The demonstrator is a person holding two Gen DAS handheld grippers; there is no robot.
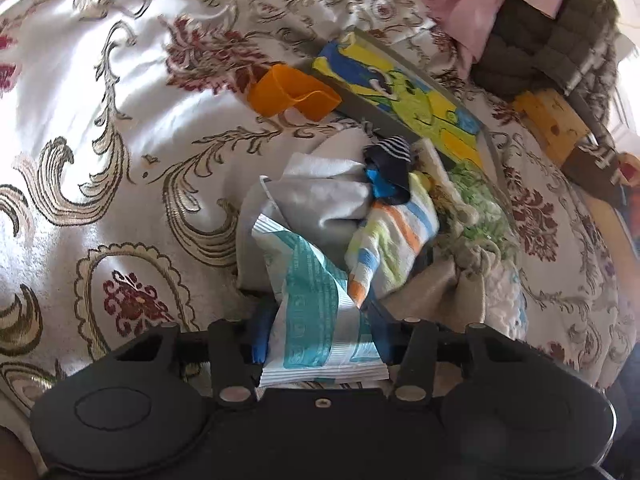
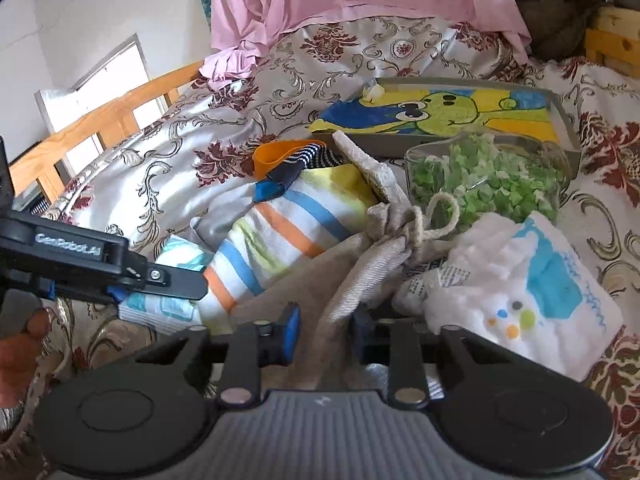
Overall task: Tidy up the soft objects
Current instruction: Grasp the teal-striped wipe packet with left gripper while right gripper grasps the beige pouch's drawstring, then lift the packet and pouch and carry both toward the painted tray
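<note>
- Our left tongs (image 1: 320, 340) clamp a white-and-teal packet (image 1: 316, 304) at the near edge of the pile on the bed (image 1: 100, 92).
- Our right tongs (image 2: 324, 336) pinch a fold of the beige drawstring bag (image 2: 360, 264).
- A striped towel (image 2: 276, 236) lies between the two, touching both.
- A white pouch (image 2: 520, 292) sits just beside the bag.
- Behind stands a tray (image 2: 564, 120) with a drawing.
</note>
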